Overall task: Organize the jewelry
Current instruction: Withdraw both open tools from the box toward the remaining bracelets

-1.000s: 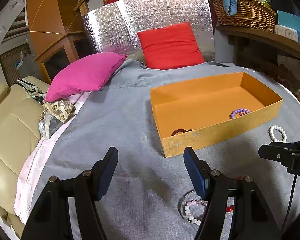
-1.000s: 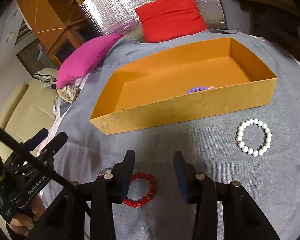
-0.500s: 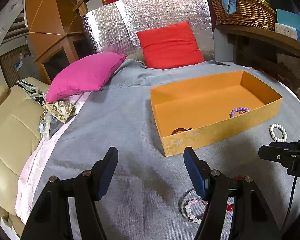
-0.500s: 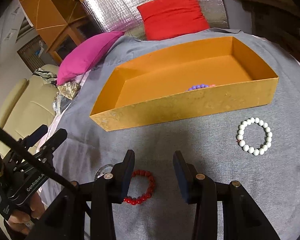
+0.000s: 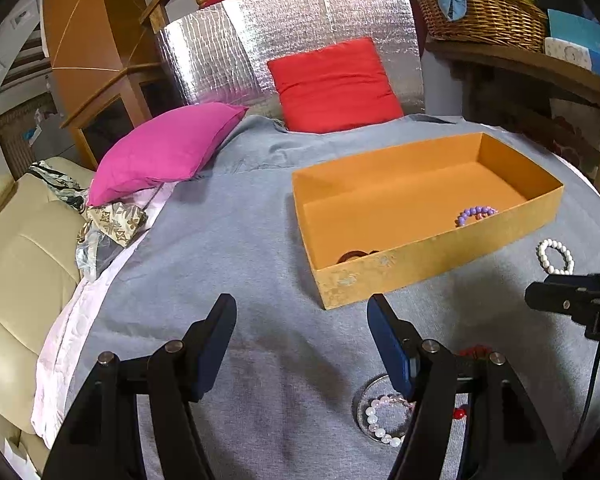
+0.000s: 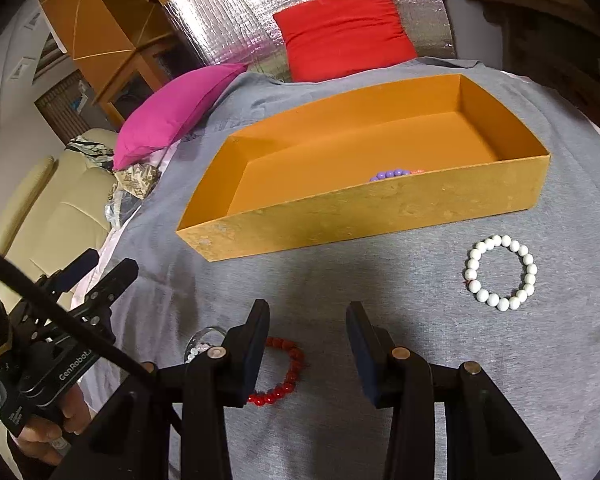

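Care is needed as the right gripper [image 6: 306,338], jaws parted and empty, is lowered over the red bracelet [image 6: 282,376] lying just under its left pad on the grey cloth [image 6: 380,280], near the orange box [image 6: 380,216], while the left gripper [image 5: 300,340] is held open, empty.
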Motion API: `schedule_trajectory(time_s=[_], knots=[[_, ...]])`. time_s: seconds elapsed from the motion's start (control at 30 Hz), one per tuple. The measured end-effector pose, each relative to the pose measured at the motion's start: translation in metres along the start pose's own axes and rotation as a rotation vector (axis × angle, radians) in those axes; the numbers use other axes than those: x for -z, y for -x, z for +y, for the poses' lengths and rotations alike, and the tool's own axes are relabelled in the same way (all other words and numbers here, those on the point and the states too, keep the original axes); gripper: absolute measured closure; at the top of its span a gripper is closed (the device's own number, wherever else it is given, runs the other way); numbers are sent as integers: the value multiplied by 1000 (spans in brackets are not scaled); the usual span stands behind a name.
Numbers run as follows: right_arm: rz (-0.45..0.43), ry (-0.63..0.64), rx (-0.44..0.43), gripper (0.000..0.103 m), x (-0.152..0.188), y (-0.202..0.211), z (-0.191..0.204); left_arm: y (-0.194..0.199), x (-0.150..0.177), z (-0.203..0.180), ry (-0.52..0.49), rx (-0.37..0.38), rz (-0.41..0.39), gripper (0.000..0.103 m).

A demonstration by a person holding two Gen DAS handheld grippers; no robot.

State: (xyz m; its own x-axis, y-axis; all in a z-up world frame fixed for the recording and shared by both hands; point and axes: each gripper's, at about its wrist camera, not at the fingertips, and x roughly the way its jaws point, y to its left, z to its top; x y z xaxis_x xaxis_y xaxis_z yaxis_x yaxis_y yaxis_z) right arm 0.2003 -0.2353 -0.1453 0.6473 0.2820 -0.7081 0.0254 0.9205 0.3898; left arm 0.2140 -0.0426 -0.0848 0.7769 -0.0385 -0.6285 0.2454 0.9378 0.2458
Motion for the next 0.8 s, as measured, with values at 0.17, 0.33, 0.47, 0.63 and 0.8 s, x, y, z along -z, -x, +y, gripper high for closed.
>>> schedule_trajectory(time_s=[0.17,0.33,0.47,0.63,0.8], knots=[[-10,-18,16,59,-2,5,-13,-12,6,-5,-22,57,58,34],[-25,-82,42,59,-6,16,-42,-32,18,3,-4,135,164,34],[-15,-122,42,59,-6,20,-58,-39,29,10,-8,150,212,34],[28,-111,22,59,-3,13,-54,-42,40,13,-8,209,259,34],[69,-68,23,59,1,0,-41,-44,45,9,-30,232,283,34]])
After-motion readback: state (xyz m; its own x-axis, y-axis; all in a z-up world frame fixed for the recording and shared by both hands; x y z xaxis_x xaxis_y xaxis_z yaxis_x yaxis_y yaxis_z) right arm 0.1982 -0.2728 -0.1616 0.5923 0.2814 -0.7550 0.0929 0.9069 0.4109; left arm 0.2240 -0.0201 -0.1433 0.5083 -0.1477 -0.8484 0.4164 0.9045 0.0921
